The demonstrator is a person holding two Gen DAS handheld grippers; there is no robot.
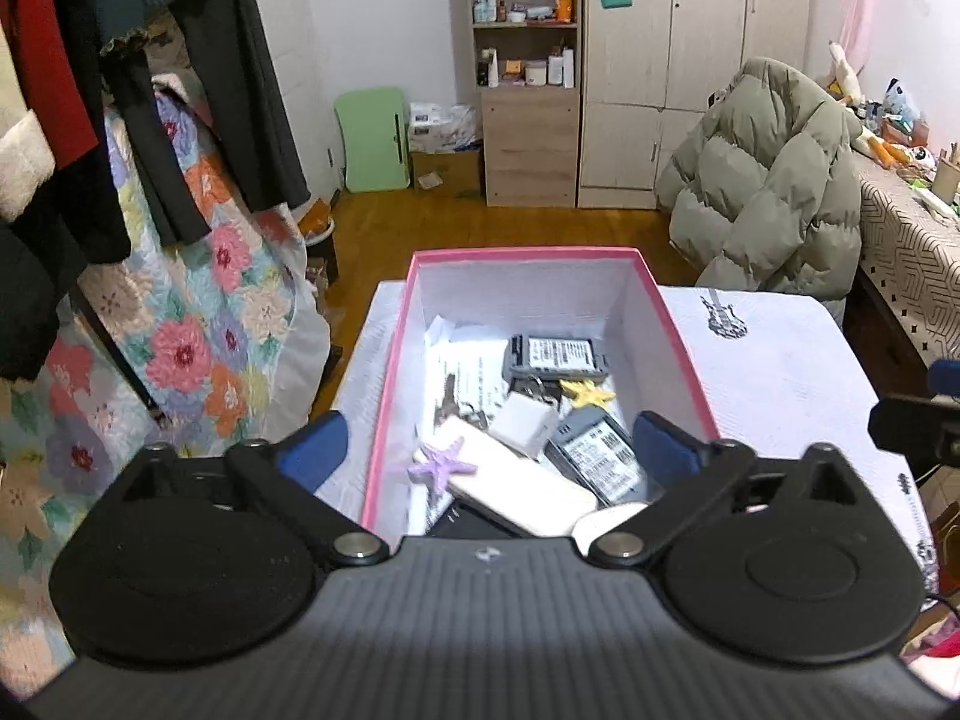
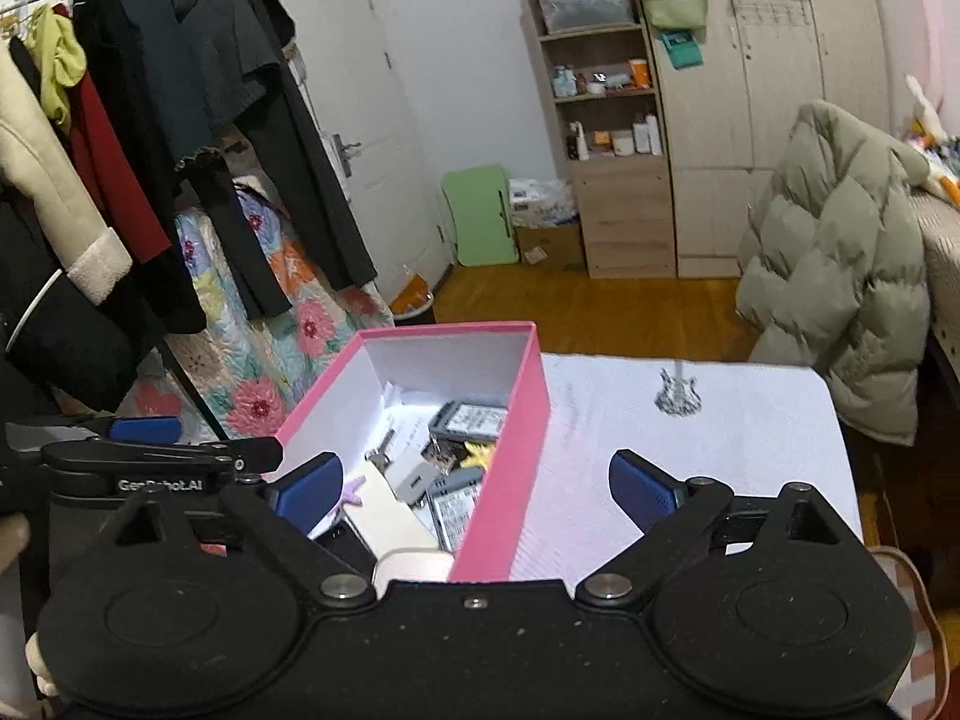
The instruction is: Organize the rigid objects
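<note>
Blocking, perhaps, box (image 1: 393, 372) near end

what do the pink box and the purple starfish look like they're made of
Pink box: most likely cardboard, with thin straight walls, a matte pink outside and a plain white inside. Purple starfish: probably moulded plastic or resin, one even lilac colour with stiff rounded arms; its surface is too small to judge further.

One pink open cardboard box (image 1: 393, 360) on the surface. Inside it: two grey labelled battery packs (image 1: 555, 355), two plastic starfish, one purple (image 1: 441, 463) and one yellow (image 1: 588, 393), one small white cube charger (image 1: 528, 423), one long cream bar (image 1: 522, 480).
</note>
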